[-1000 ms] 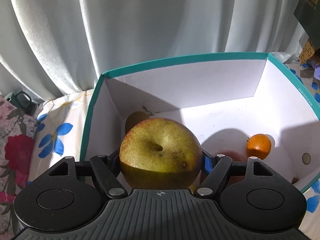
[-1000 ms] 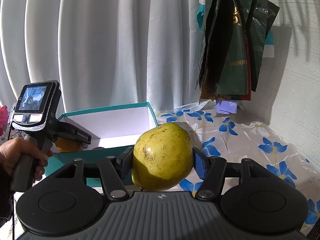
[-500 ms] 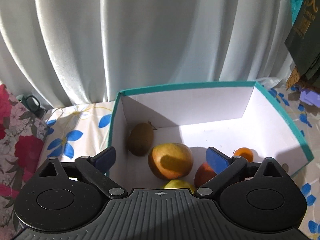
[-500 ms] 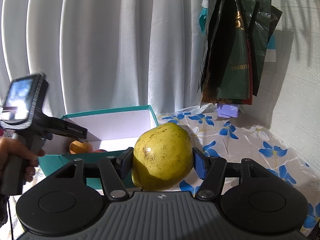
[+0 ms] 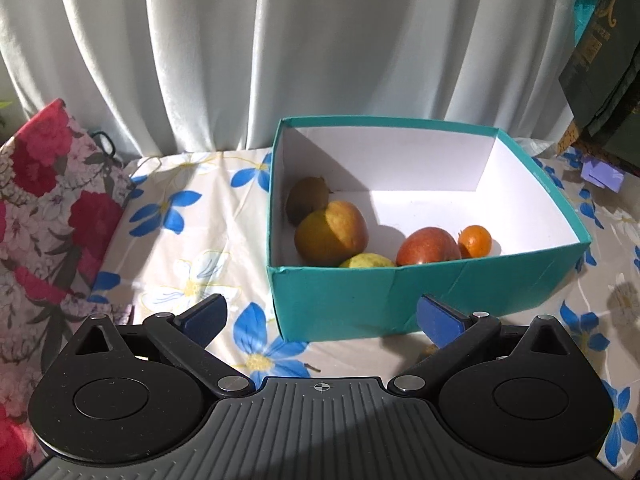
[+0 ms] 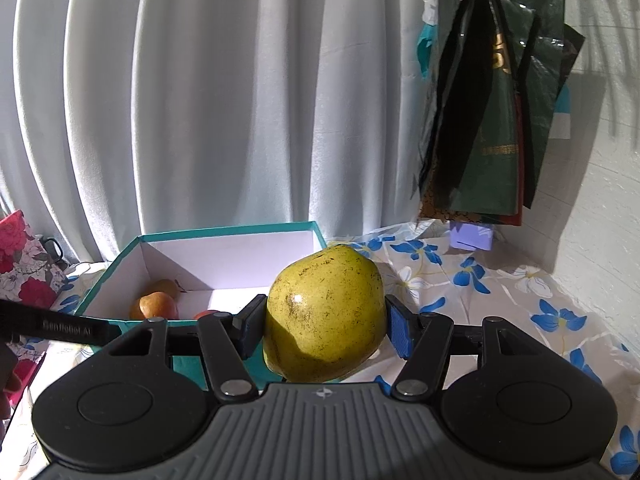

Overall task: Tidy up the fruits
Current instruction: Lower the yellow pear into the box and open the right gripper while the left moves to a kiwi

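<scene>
The left gripper (image 5: 318, 314) is hovering just in front of the teal box (image 5: 400, 296), its jaws spread wide with nothing between them. Inside the box, a kiwi (image 5: 307, 199), a yellow-red apple (image 5: 331, 233), a red apple (image 5: 428, 247) and a mandarin (image 5: 475, 241) are lying. The right gripper (image 6: 326, 326) is pinching a yellow pear (image 6: 325, 314) right of the box.

Table (image 5: 208, 216): covered with a pale cloth printed with blue and white flowers. Directly on it: teal box (image 5: 360, 300), open-topped, white inside, near the white curtain; small lilac packet (image 5: 604, 174) at the far right edge, under hanging bags; red floral bag (image 5: 48, 200) against the left edge.
</scene>
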{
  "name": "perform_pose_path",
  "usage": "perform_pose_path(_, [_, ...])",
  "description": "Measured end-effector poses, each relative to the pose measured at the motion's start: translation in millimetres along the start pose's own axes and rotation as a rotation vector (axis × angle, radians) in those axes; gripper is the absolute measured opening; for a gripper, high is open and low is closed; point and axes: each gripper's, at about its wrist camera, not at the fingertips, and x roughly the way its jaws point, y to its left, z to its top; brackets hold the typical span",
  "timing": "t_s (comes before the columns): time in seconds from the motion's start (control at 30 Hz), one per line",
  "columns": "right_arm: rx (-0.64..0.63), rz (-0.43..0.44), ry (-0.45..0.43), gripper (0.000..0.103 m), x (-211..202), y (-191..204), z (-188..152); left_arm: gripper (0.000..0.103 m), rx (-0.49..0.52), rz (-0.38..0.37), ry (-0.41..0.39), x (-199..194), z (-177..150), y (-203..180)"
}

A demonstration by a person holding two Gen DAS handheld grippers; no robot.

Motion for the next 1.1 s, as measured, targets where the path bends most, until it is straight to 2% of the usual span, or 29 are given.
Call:
perform_pose_path(0.37, [-0.047,0.052,0.01,0.061,17.9,15.9,4.1,0.103,-0.104,0.034,0.048,-6.1,-15.5,29.2])
perform_pose_path(0.83, [-0.096,0.066,0.001,0.061,62.0,28.4,16.1,0.103,-0.076,0.062,0.07,-3.1,-21.1,28.8])
perform_pose_path(1.1, [-0.129,0.066,0.036,0.061,91.9,33.4,9.5,0.103,-0.04,0.063,0.085,2.6,-20.2,19.6])
